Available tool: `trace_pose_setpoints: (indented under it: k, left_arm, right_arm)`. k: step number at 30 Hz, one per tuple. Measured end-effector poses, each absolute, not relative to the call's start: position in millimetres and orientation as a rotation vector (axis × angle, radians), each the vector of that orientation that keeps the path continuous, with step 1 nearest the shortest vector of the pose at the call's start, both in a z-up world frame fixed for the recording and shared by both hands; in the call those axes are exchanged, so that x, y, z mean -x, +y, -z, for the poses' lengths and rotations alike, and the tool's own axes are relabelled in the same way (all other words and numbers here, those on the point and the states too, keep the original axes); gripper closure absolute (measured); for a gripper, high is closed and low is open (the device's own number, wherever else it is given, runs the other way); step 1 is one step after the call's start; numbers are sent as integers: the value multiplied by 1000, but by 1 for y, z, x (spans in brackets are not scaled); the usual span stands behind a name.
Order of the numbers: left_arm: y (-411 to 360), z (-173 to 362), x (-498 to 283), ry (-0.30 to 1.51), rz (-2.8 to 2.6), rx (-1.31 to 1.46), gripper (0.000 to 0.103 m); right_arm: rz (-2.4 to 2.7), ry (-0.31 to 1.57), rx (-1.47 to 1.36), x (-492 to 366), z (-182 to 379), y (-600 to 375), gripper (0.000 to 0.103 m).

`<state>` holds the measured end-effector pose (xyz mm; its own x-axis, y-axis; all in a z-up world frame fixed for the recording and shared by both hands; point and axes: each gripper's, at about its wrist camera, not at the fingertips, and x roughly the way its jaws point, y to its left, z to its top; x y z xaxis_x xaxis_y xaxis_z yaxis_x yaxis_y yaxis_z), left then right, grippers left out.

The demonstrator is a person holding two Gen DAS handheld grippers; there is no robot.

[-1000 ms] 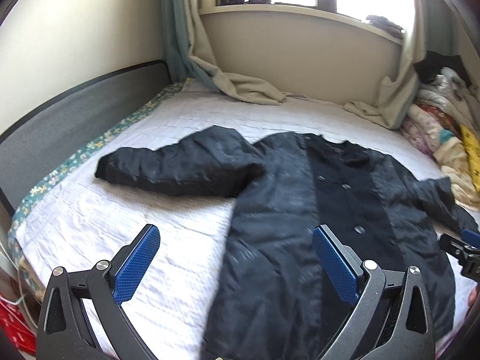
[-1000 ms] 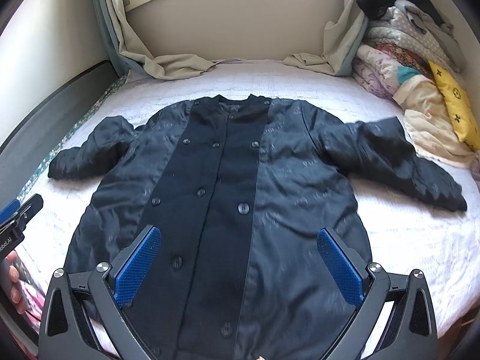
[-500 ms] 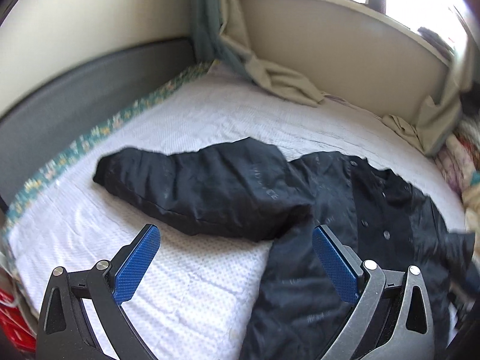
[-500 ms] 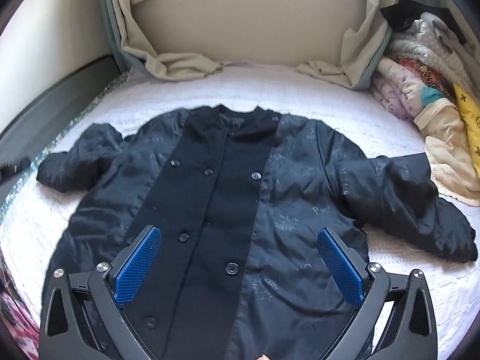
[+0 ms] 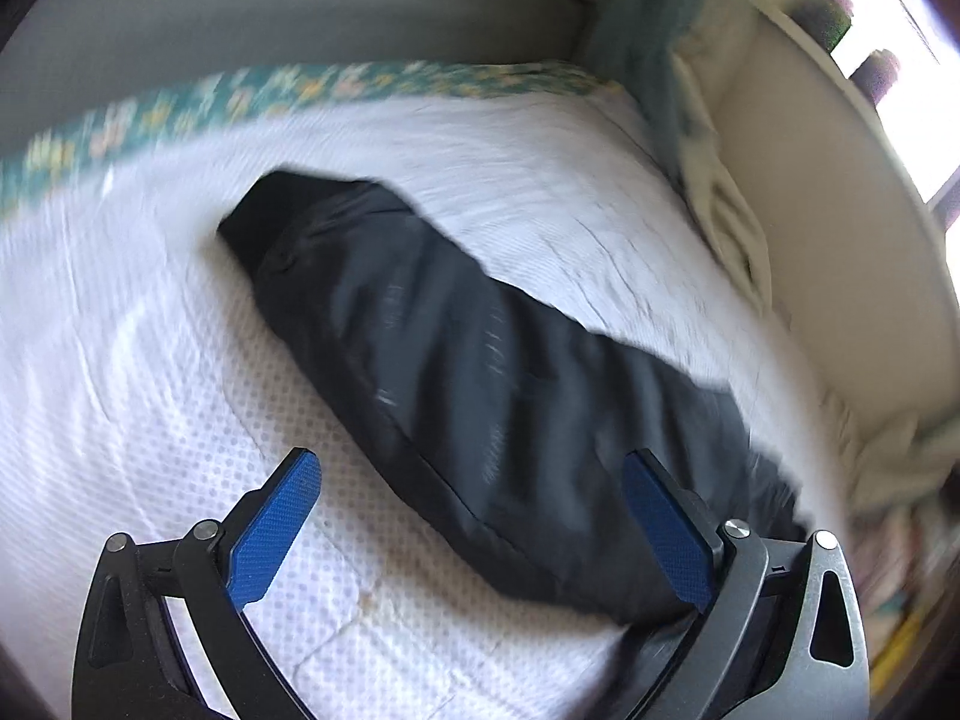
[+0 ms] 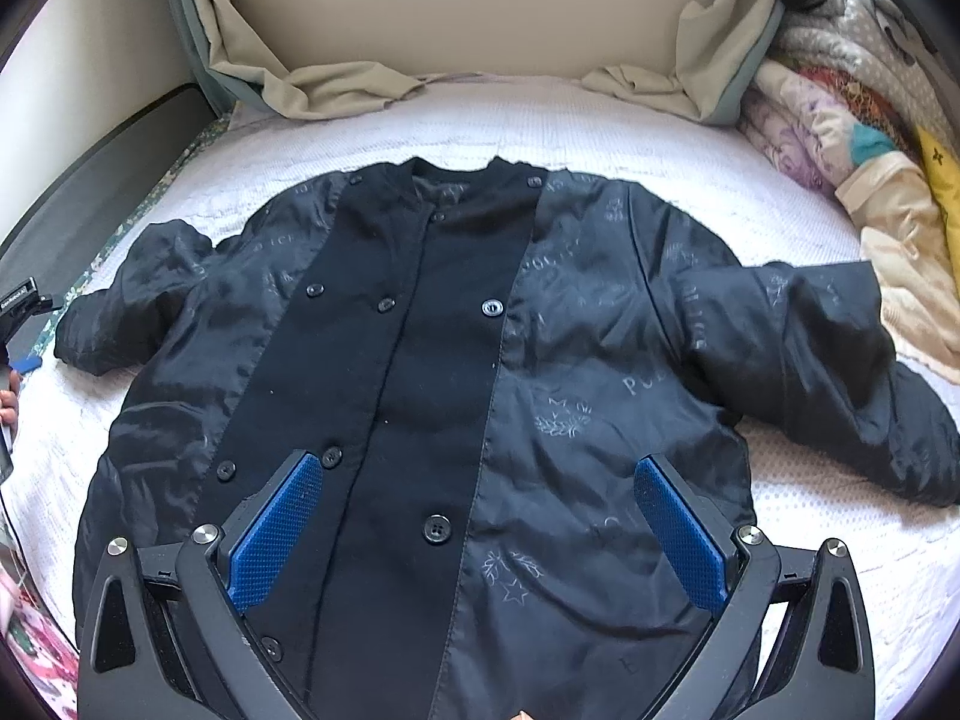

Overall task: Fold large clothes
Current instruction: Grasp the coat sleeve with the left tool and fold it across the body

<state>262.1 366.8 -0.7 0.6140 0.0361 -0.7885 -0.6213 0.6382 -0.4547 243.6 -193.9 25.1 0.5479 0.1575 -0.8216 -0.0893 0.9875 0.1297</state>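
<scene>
- The big black shiny button-up jacket (image 6: 432, 396) lies flat, front up, on the white bed (image 6: 660, 138). Nothing is folded yet.
- Left gripper (image 5: 474, 531): jaws wide open, empty, over the sleeve (image 5: 456, 372) at 9 o'clock.
- Right gripper (image 6: 480, 534): jaws wide open, empty, above the hem at 6 o'clock.

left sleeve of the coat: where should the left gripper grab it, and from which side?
Probably the cuff, the sleeve's free far end. The sleeve lies flat and outstretched on the bed, so come down from above with the open left gripper and pinch the cuff edge, then fold inward across the coat.
</scene>
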Motion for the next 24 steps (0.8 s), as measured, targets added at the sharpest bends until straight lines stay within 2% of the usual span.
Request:
trace_pose_setpoints:
  k: [3, 5, 15, 16, 17, 18, 20, 24]
  left_arm:
    - [399, 22, -259, 801, -432, 965, 16]
    - [413, 35, -259, 788, -425, 1051, 28]
    - [449, 81, -273, 672, -440, 1292, 29]
    - [449, 81, -277, 664, -432, 1287, 38]
    - [448, 81, -282, 672, -418, 1272, 53]
    - [448, 80, -287, 680, -407, 1250, 61]
    - [442, 77, -292, 685, -395, 1209, 83]
    - [434, 55, -291, 644, -385, 1155, 87]
  right_arm:
    - [-135, 987, -79, -246, -23, -194, 0]
    - [-134, 990, -79, -247, -21, -193, 0]
    - [-118, 1033, -97, -258, -8, -195, 0]
    - [-118, 1035, -98, -259, -7, -195, 0]
    - [-119, 1041, -96, -261, -5, -194, 0]
    - [-119, 1044, -95, -262, -4, -194, 0]
    - [-121, 1049, -92, -265, -2, -192, 0]
    - [-117, 1053, -96, -268, -1, -193, 0]
